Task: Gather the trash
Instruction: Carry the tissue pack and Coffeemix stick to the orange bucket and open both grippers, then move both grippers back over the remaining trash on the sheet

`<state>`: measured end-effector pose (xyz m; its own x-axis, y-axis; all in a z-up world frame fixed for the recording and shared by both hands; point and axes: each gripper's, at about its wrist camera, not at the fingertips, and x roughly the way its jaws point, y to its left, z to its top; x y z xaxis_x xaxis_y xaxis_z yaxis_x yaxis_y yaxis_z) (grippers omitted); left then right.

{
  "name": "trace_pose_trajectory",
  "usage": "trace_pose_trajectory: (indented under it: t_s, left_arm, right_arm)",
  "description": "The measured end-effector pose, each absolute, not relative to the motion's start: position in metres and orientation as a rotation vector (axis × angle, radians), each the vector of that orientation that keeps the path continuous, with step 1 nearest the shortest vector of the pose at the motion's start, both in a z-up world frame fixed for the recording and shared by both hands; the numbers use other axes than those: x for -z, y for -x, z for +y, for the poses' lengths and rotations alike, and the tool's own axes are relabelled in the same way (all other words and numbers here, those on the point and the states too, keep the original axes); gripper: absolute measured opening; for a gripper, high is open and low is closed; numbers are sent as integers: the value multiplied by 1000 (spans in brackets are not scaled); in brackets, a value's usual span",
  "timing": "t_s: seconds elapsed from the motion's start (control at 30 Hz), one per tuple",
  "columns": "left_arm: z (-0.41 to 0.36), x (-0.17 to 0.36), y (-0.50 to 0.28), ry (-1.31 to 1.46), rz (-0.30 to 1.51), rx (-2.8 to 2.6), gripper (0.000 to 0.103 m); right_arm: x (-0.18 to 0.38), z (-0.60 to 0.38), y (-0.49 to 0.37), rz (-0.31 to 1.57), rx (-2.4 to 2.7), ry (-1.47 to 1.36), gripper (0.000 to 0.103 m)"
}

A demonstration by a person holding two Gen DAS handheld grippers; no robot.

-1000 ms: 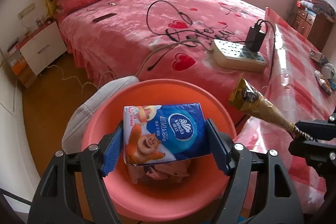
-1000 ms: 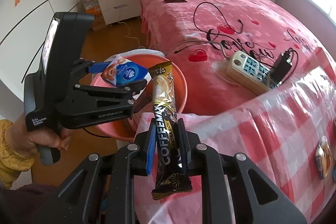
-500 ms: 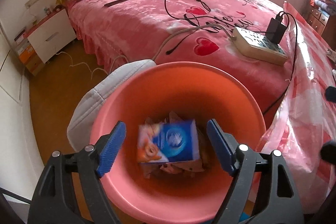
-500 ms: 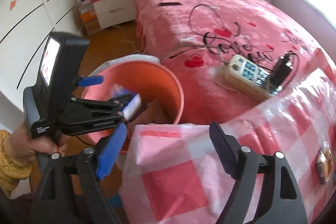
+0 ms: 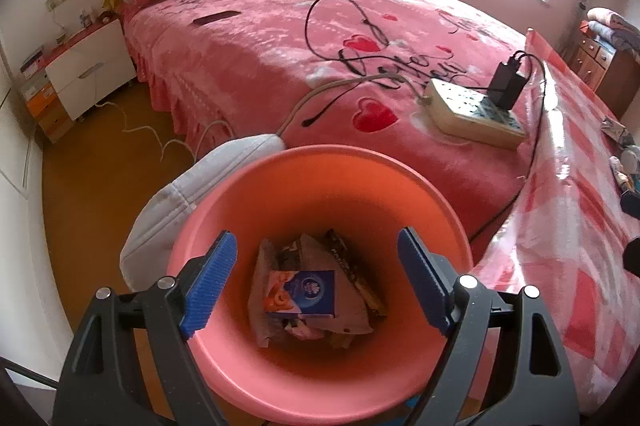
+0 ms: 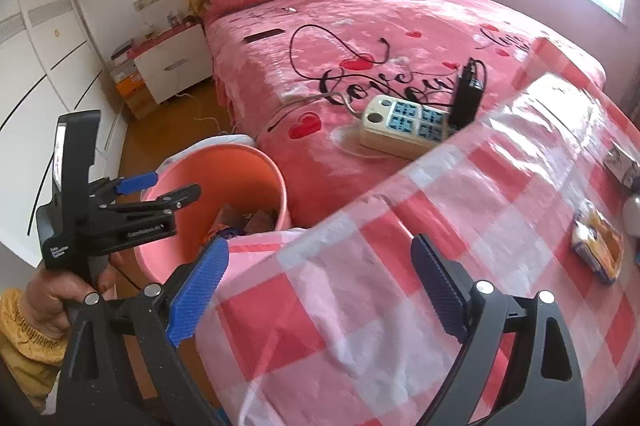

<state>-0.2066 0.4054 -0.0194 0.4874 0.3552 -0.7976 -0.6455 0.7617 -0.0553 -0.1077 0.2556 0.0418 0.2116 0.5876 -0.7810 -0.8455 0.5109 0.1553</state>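
I have released both loads: the blue tissue pack (image 5: pixel 301 293) now lies inside the round salmon-pink plastic bin (image 5: pixel 320 162), left gripper (image 5: pixel 316 278) and right gripper (image 6: pixel 320 288) both spread wide and empty, ready for remaining trash.

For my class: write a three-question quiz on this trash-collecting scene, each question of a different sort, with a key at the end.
1. True or false: the left gripper is shut on the tissue pack.
2. Multiple choice: where does the tissue pack lie? A) on the bed B) inside the bin, on top of other trash C) on the checked tablecloth
3. Fill in: the black charger is plugged into the ____ lying on the bed.

Key: 1. False; both the left gripper and the right gripper are open and hold nothing. 2. B. 3. power strip.
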Motion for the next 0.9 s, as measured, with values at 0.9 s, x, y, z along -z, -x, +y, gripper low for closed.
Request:
trace_pose_trajectory:
  t_s: [0.9]
  left_arm:
    - [318, -60, 166, 211, 749, -409, 87]
  right_arm:
    - [-61, 143, 86, 874, -844, 186, 92]
